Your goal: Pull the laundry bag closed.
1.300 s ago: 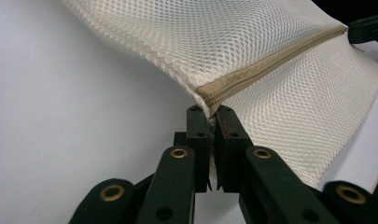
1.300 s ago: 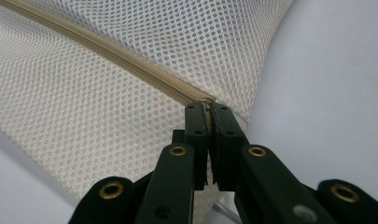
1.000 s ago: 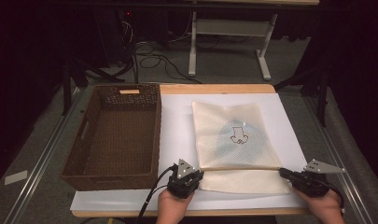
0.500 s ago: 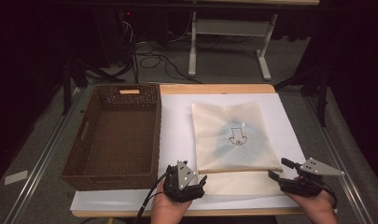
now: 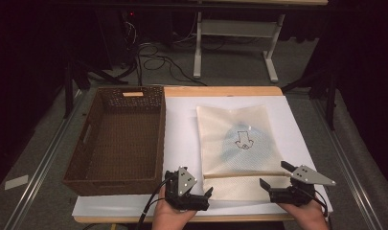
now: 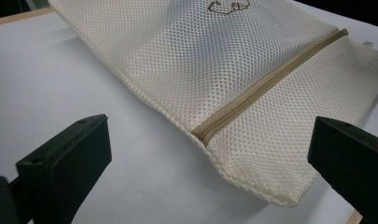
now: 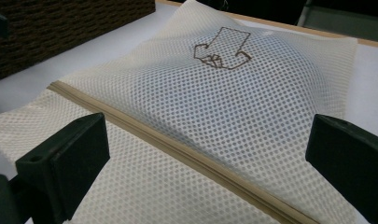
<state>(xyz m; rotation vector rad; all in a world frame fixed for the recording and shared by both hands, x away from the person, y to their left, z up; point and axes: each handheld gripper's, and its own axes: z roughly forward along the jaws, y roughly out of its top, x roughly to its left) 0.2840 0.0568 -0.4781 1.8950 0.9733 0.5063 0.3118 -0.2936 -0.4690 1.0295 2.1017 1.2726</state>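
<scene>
Mesh bag (image 5: 235, 143), cream, lies flat on the white sheet (image 5: 182, 124) covering the table, right of centre. A beige zipper (image 5: 244, 175) runs across it near the person's edge; a flap of mesh continues below the zipper toward the table edge. Dark outline logo (image 5: 243, 140) sits on the upper panel, w/ a bluish item showing faintly through the mesh beneath it (cannot tell what it is).

Left gripper (image 5: 207, 194): at the bag's near left corner, beside it, not touching. Its jaws have just been opening and now stand spread wide; in the left gripper view the bag corner (image 6: 270, 186) and zipper end (image 6: 203, 133) lie on the sheet ahead of them, nothing pinched.

Right gripper (image 5: 274, 175): at the bag's near right corner, approx. over the zipper end. Jaws likewise just opened, spread wide; the right gripper view shows mesh and zipper (image 7: 186, 154) below and between them, pads clear of the fabric.

Brown wicker basket (image 5: 86, 143) stands on the table left of the sheet's bag area, well apart from the bag.
</scene>
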